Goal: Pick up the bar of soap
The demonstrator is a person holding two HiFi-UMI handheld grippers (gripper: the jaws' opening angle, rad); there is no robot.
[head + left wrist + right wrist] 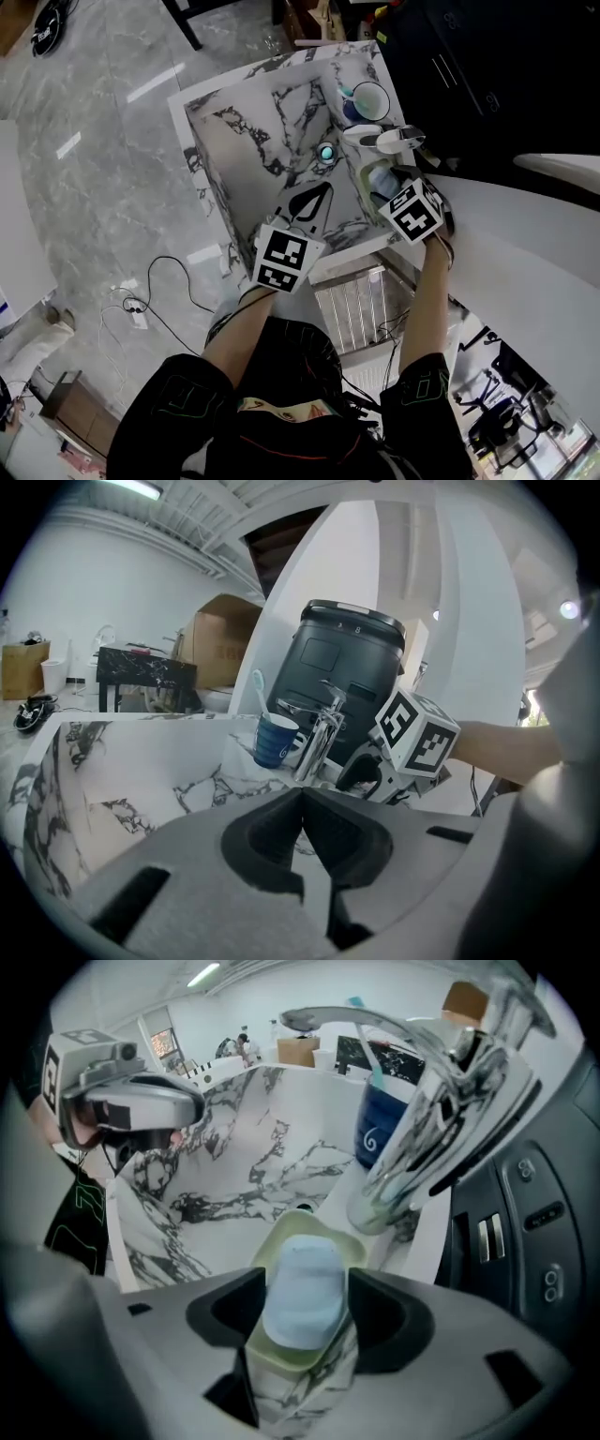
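Observation:
A pale blue bar of soap [303,1293] lies in a light green soap dish [302,1220] on the marble sink's ledge, beside the faucet base. My right gripper [307,1299] is open, one jaw on each side of the soap, which rests in the dish. Its marker cube [415,211] shows at the sink's right edge in the head view. My left gripper [312,202] hovers over the near part of the basin, jaws shut with nothing between them, as the left gripper view [302,803] confirms.
A chrome faucet [441,1072] rises just right of the dish. Behind it stands a blue mug [380,1133] with a toothbrush. The marble basin [272,141] has a drain [326,153] at its middle. A black cabinet [469,66] flanks the sink's right.

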